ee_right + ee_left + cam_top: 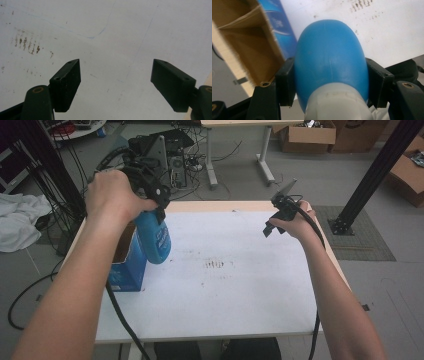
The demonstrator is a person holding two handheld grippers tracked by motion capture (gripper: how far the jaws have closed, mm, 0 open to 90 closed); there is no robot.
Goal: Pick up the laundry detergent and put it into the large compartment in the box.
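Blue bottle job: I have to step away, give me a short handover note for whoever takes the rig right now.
Left gripper: shut on the blue bottle, gripping its body just below the white neck, held in the air beside the open blue carton.
Right gripper: open, nothing between its jaws, held above the white table on the right.
Done: bottle is out of the carton.
Left: probably set it down on the white surface and let go.

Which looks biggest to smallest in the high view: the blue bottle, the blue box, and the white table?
1. White table
2. Blue box
3. Blue bottle, though it is lifted nearer the camera and the box is partly hidden, so those two are close.
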